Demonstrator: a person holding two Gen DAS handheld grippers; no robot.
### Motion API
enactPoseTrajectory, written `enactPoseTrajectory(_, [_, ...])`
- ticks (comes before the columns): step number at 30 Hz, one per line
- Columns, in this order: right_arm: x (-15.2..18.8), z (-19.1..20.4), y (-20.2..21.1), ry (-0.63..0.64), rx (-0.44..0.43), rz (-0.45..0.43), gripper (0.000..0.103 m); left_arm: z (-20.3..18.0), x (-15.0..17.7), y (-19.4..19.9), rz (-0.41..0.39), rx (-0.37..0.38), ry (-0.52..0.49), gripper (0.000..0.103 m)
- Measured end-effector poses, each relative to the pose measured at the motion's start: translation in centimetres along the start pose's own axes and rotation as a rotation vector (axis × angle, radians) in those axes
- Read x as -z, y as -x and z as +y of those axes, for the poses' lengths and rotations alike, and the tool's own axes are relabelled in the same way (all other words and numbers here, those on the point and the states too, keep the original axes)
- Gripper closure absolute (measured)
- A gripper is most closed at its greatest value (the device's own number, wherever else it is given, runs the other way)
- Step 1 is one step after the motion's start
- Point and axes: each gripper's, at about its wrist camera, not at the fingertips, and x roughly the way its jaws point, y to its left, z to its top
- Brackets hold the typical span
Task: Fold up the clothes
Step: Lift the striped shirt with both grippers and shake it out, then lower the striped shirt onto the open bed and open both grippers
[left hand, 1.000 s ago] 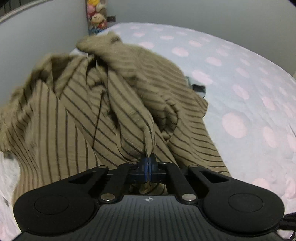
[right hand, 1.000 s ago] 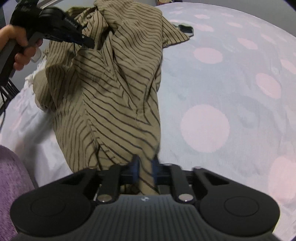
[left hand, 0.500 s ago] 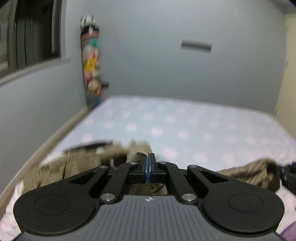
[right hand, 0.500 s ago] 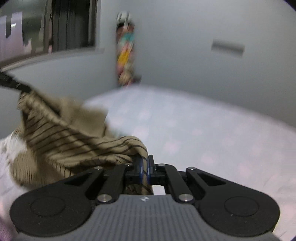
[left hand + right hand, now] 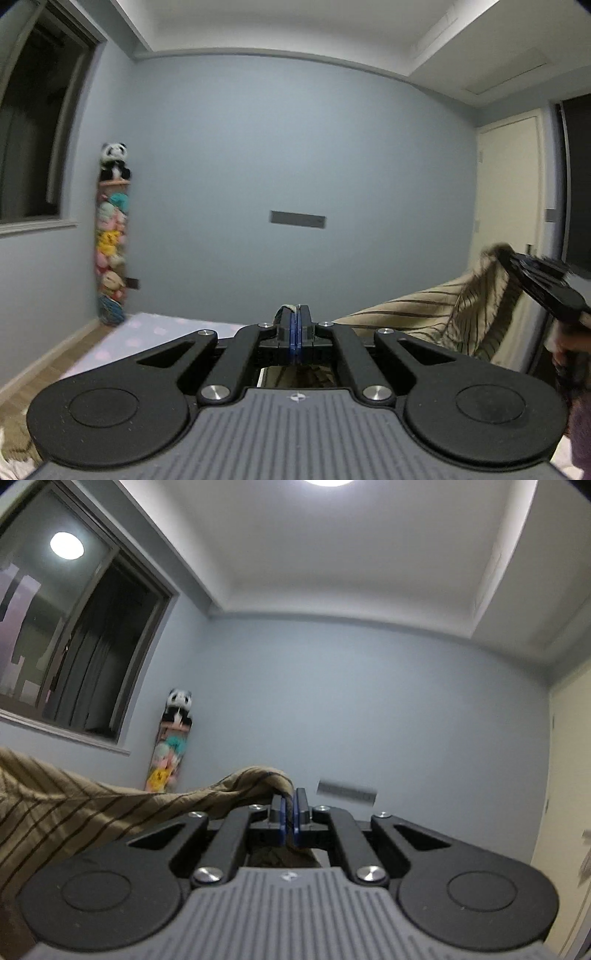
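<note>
Left wrist view: my left claw (image 5: 294,325) has its two blue pads pressed together on a thin edge of the one striped shirt (image 5: 417,314), a scrap of cloth poking up just above the tips. The tan, dark-striped fabric runs off to the right, lifted in the air, up to my right claw (image 5: 535,275), one black tool at the frame's edge with a corner of cloth at its tip. Low on the left lies one bed (image 5: 147,334) with a pale lilac cover dotted pink. Behind it stands a blue-grey wall with one dark plate (image 5: 297,219), one window (image 5: 33,136) at left, one cream door (image 5: 508,206) at right, and one tall rack of plush toys (image 5: 110,254) topped by one panda (image 5: 113,159)

Right wrist view: my right claw (image 5: 290,814) is nearly closed, gripping a bunched fold of the same shirt (image 5: 92,808), which drapes away to the left. I count one ceiling lamp (image 5: 327,482), its one reflection in the window (image 5: 77,642), the panda (image 5: 180,700) on the rack again, and the white ceiling above
</note>
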Motion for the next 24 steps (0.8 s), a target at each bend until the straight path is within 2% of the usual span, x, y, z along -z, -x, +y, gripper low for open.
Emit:
enactPoseTrajectory(2, [0.0,-0.3,0.0,0.002,-0.022,0.025,0.098,-0.1,1.5,-0.9,0.072,0.021,0.016,0.103])
enactPoseTrajectory(4, [1.7,0.1,-0.6,-0.007,-0.057,0.091,0.098,0.3,4.4,-2.8,0.174,0.026,0.049,0.103])
enactPoseTrajectory(8, [8.1,2.0,-1.9,-0.047,-0.126,0.270,0.098,1.8,12.3,-6.6,0.392,-0.004,0.128,0.103])
enactPoseTrajectory(11, [13.4,3.9,-2.4,-0.094,-0.161,0.402,0.098,3.2,18.0,-8.7,0.497,-0.063,0.161,0.103])
enactPoseTrajectory(15, [20.6,6.4,-2.9,-0.156,-0.207,0.578,0.098,5.1,22.6,-9.4,0.578,-0.111,0.223,0.103])
enactPoseTrajectory(19, [27.7,8.9,-3.5,-0.219,-0.253,0.754,0.097,5.0,25.5,-9.5,0.630,-0.097,0.282,0.103])
enactPoseTrajectory(23, [29.3,11.8,-3.3,-0.218,-0.300,0.802,0.091,4.2,26.4,-8.7,0.644,-0.093,0.285,0.103])
enactPoseTrajectory(24, [29.3,12.4,-2.9,-0.215,-0.312,0.805,0.082,4.1,26.5,-8.6,0.642,-0.097,0.277,0.103])
